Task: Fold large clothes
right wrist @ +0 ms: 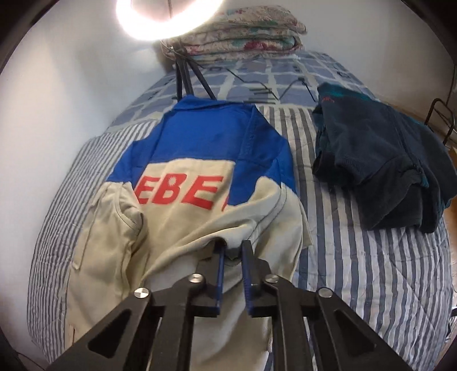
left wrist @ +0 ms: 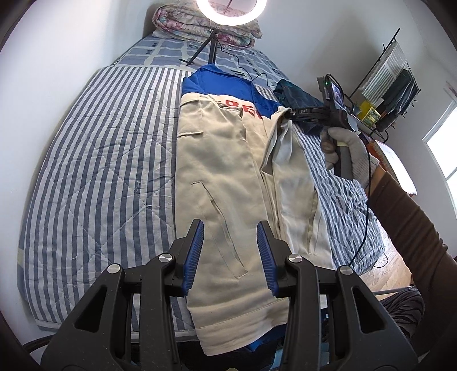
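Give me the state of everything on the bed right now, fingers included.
Jacket: back up on the quilt, sides partly folded in, one beige flap lifted.
Right gripper: shut on the jacket's beige flap.
Left gripper: open, over the jacket's lower part, holding nothing.
Dark garment: bunched, beside the jacket, untouched.
Blanket: folded at the bed's head.
Ring light: on.

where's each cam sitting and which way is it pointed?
Left wrist: on the left hand-held gripper, open above the jacket's hem, facing up the bed; gloved hand and sleeve show.
Right wrist: on the right hand-held gripper, shut on a jacket fold, facing the ring light; no body shows.
Shared: jacket, bed, ring light, dark garment.
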{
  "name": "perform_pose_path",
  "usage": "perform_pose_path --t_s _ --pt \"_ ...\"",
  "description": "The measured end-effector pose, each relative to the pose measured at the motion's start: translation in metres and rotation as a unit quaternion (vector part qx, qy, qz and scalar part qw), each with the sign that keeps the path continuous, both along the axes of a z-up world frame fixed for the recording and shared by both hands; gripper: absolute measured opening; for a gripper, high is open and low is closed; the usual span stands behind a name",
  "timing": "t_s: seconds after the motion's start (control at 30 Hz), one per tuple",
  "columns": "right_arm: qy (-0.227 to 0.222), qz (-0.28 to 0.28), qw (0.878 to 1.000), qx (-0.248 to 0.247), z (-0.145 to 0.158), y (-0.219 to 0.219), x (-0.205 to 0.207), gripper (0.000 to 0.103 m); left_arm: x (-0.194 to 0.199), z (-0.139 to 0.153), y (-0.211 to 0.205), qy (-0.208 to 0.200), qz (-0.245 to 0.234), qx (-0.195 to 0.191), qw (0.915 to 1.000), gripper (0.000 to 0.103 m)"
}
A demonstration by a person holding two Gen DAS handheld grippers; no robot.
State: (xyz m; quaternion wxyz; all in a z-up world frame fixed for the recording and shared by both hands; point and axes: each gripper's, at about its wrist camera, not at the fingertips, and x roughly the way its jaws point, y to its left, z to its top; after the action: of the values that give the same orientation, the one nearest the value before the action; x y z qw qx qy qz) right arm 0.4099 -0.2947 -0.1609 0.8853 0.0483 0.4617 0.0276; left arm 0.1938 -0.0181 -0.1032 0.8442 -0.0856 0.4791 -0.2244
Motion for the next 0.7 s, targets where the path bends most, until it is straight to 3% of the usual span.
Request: perform_pose_path --t_s 0.27,0.7 --pt "-0.030 0.046 0.998 -0.009 0.022 0.045 0.020 0.002 -0.005 0.006 0.004 0.000 -0.001 -0.019 0.9998 0.039" --pt "0.030 0.063 0.997 -0.027 -0.064 0.095 0.070 0.000 -0.001 0.010 0.013 0.004 0.009 -0.029 0.9995 0.039"
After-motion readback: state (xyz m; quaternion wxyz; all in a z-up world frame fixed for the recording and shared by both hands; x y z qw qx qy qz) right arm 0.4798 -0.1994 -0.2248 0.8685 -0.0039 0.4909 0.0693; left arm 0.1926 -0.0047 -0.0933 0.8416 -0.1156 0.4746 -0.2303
